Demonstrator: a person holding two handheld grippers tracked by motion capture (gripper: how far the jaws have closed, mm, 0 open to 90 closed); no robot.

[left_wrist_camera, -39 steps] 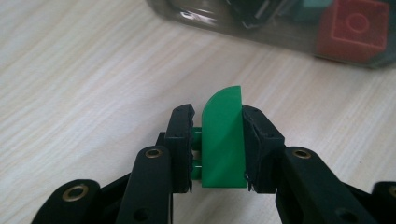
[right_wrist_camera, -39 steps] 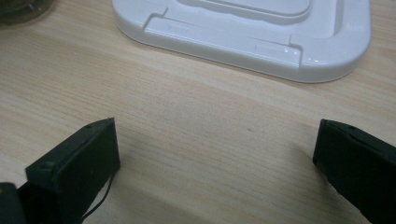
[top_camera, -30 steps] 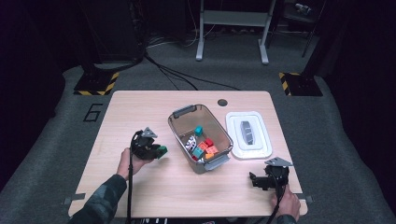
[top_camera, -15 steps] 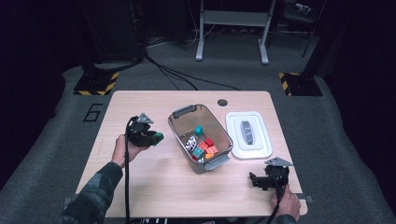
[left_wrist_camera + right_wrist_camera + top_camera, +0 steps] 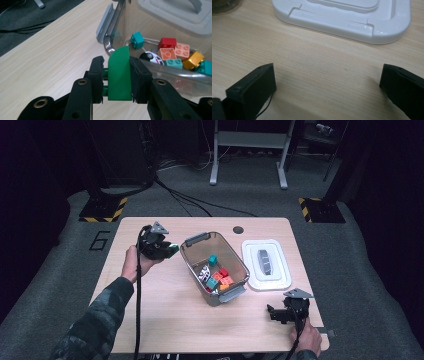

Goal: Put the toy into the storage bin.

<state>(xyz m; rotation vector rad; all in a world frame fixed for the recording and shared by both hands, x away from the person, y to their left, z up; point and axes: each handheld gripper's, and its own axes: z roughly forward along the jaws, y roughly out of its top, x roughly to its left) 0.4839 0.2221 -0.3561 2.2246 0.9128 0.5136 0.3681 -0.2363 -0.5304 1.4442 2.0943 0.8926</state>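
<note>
Your bench (image 5: 165, 320) has open wood across its lower centre. The clear bin (image 5: 214, 267) sits mid-frame, the white lid (image 5: 266, 265) just right. Your left gripper (image 5: 161, 248), left of the bin's rim, clamps the green piece (image 5: 119, 73). Your right gripper (image 5: 278, 313), lower right, stands apart.

Bin wall (image 5: 117, 22) blocks the claw (image 5: 117, 75); table (image 5: 165, 320) seemingly open elsewhere.

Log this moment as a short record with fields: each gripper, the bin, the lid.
left gripper: shut on green piece, held above the table left of the bin
right gripper: open, nothing between the jaws, low over the table near the lid
bin: clear, open, holds toy bricks and a small toy car
lid: white, flat on the table right of the bin
</note>
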